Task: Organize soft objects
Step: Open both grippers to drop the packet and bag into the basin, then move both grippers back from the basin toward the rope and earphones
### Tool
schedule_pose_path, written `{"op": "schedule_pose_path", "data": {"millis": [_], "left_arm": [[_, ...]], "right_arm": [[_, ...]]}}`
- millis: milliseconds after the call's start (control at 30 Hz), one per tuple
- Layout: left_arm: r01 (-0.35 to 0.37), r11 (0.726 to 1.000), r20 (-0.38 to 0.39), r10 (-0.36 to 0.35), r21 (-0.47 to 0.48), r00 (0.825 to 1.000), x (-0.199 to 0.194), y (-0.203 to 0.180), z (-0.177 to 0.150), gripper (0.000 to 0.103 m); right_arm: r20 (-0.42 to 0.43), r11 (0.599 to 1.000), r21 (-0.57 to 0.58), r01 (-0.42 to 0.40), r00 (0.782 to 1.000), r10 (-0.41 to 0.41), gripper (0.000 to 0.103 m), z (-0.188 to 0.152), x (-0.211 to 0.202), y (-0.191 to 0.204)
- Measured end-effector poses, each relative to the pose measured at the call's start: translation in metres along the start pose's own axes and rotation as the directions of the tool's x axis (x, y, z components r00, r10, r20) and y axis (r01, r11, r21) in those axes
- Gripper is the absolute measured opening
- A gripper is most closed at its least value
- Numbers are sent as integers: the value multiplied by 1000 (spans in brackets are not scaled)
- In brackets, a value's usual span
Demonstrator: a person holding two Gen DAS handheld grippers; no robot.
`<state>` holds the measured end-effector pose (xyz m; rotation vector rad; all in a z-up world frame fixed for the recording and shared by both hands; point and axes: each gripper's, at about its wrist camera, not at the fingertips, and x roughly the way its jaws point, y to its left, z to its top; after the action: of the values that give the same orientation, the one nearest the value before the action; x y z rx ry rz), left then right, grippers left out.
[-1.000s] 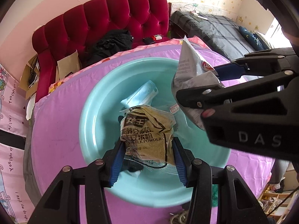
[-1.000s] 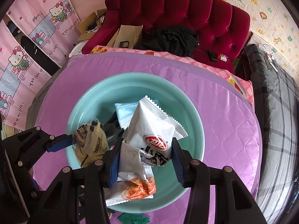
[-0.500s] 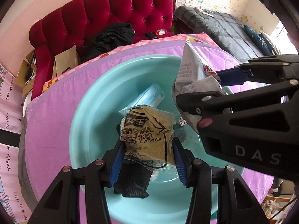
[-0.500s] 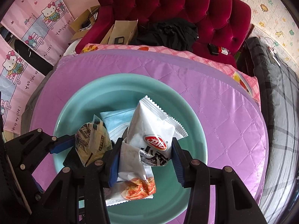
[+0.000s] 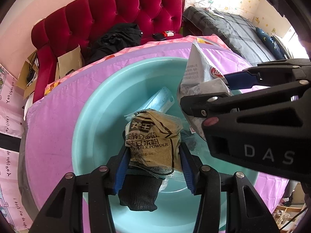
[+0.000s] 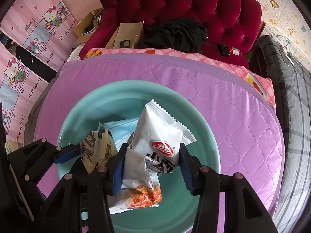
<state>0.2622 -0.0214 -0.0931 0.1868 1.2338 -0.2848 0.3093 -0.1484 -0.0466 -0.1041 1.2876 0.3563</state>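
Both grippers had descended toward the teal basin [image 6: 206,136], left gripper [image 5: 153,155] clamped on the soy-milk powder packet [image 5: 153,136], right gripper [image 6: 150,162] on the white snack bag [image 6: 157,134], positioned for release inside.

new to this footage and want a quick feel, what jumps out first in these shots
A big teal basin sits on a purple quilted cover. Over it the left hand-held gripper clamps a tan soy milk powder packet, and the right hand-held gripper clamps white snack bags. Behind stands a red tufted sofa.
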Motion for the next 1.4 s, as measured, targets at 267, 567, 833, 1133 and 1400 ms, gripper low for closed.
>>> {"op": "schedule_pose_path", "data": {"millis": [267,567,833,1133,1400], "left_arm": [[-50,999,46,51,-13,998,-9,1,-2,103],[-82,996,62,83,-26,995,-22,4,-12,103],[-109,994,96,109,-5,989,-48,3,-29,103],[-115,993,133,117,-25,984,-81,5,-56,103],[-115,993,156,118,-25,981,-103,-1,-85,103]], "right_arm": [[13,999,-1,48,999,-48,78,-2,-6,0],[46,995,-1,99,994,-99,103,-11,-21,0],[59,995,9,97,994,-97,103,-29,-42,4],[89,994,3,105,990,-105,103,-56,-73,14],[112,994,10,113,987,-114,103,-89,-99,23]]}}
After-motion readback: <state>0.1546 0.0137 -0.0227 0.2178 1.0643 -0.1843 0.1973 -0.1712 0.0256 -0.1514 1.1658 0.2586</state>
